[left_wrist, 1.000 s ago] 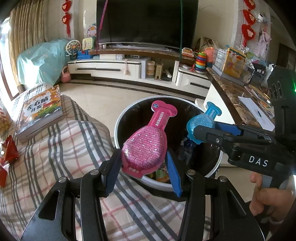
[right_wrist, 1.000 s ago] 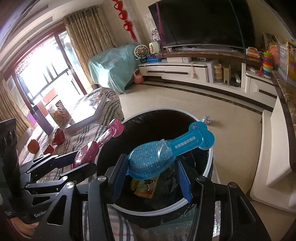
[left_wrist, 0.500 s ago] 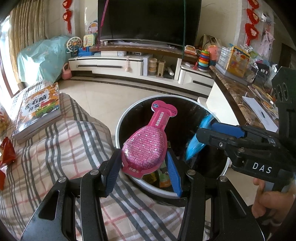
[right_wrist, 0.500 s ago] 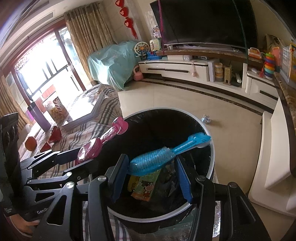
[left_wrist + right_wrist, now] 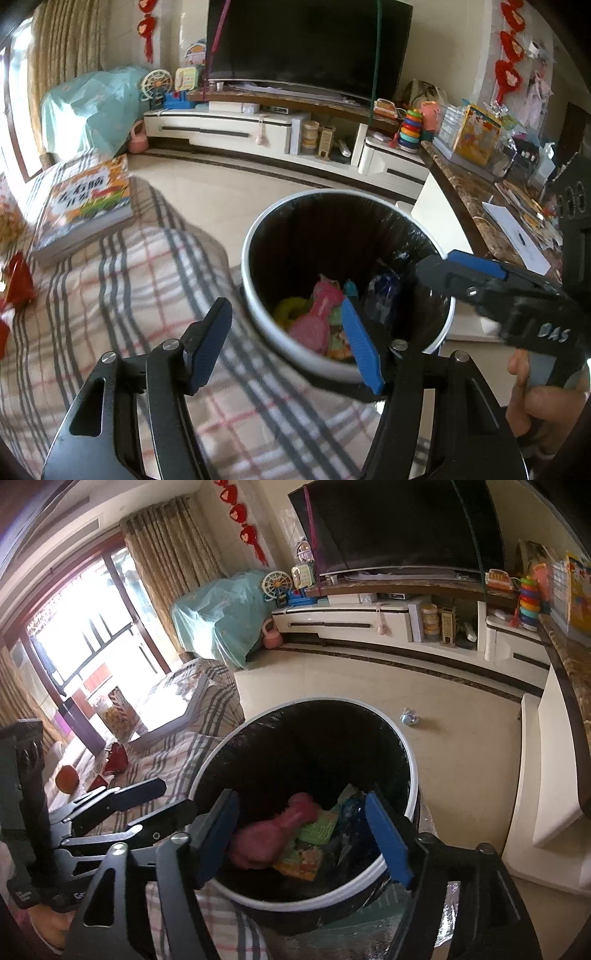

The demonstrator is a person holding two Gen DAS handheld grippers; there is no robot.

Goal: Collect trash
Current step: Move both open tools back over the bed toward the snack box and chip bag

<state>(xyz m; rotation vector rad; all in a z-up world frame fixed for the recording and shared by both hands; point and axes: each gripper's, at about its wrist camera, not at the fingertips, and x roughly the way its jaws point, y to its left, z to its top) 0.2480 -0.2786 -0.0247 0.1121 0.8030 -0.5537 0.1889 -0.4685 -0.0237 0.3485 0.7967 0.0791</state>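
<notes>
1. Pink pouch (image 5: pixel 271 836) lay down inside the black-lined bin (image 5: pixel 413 771), on the other wrappers.
2. Left gripper (image 5: pixel 286 341) hung over the near rim, jaws opening, nothing between them.
3. Right gripper (image 5: pixel 303 836) was the same: widening, empty, above the bin.

Two tongs (image 5: pixel 286 339), one bin (image 5: pixel 258 236), one book (image 5: pixel 86 206)

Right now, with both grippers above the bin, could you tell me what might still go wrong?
1. The left gripper and right gripper, jaws opening and empty, hang close together over the trash bin; withdrawing carelessly could knock them together or hit the rim.
2. A crumpled wrapper on the floor behind the bin could be missed.
3. Red wrappers remain on the plaid cover.
</notes>
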